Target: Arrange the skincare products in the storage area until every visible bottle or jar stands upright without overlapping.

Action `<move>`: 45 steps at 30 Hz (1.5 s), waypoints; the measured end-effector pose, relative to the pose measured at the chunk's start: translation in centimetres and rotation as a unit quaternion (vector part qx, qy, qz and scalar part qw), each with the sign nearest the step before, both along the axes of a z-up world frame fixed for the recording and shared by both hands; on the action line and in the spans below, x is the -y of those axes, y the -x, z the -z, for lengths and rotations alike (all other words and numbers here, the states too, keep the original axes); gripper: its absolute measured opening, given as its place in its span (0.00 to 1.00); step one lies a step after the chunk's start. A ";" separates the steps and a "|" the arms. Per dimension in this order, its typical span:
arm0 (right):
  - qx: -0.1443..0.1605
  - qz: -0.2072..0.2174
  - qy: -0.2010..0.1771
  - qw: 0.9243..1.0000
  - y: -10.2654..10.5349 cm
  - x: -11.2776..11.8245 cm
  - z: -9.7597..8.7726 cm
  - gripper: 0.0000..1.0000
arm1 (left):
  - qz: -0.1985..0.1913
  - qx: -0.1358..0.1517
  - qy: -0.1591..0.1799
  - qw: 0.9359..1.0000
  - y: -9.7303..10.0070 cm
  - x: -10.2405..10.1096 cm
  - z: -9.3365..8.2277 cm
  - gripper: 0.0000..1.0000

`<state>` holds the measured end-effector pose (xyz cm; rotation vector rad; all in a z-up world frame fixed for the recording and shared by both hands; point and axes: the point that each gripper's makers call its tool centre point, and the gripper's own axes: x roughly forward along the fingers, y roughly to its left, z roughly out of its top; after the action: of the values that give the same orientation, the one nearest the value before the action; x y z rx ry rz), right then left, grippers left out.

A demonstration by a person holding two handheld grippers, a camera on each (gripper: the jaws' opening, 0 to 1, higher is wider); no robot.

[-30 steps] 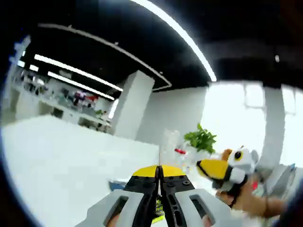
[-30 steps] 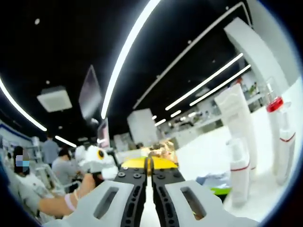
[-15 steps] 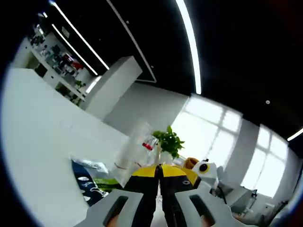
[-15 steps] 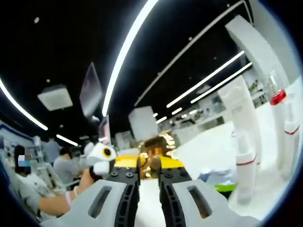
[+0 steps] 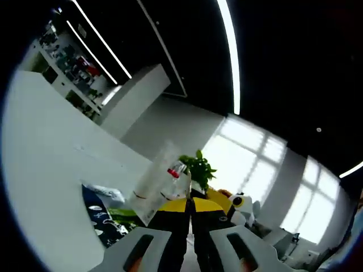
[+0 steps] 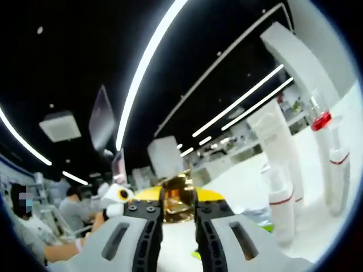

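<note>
Right tool (image 6: 178,205) wider round gold jar (image 6: 177,199)

Ahead of the right gripper (image 6: 179,211), its jaws hide most of a blurred gold-capped item (image 6: 178,198).

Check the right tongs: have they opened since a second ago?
Yes. The right tongs were closed tip to tip; now they stand apart around a shiny gold object, while the white tubes keep their place.
</note>
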<state>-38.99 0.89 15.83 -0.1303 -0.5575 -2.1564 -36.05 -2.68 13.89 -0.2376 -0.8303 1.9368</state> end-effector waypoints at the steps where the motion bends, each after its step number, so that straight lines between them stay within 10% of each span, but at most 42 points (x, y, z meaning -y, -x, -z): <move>1: 0.001 0.001 -0.002 1.000 0.0 0.0 0.1 0.18 | 0.005 0.003 -0.006 1.000 -0.1 0.0 -0.1 0.01; 7: 0.001 0.014 -0.011 1.000 0.3 -0.3 0.4 0.02 | 0.014 0.009 -0.017 1.000 -0.5 -0.1 -0.2 0.01; 29: 0.086 -0.054 0.082 0.991 0.2 -0.7 0.5 0.00 | 0.044 0.040 -0.039 0.997 -0.4 -0.6 0.2 0.01; 45: 0.102 -0.049 0.122 0.986 0.7 -1.6 0.0 0.00 | 0.017 0.030 0.027 0.999 0.6 -1.7 2.2 0.07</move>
<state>-39.67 2.48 15.83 -0.0151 -0.9270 -2.0121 -36.68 -0.98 11.65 -0.3413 -0.8081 1.9291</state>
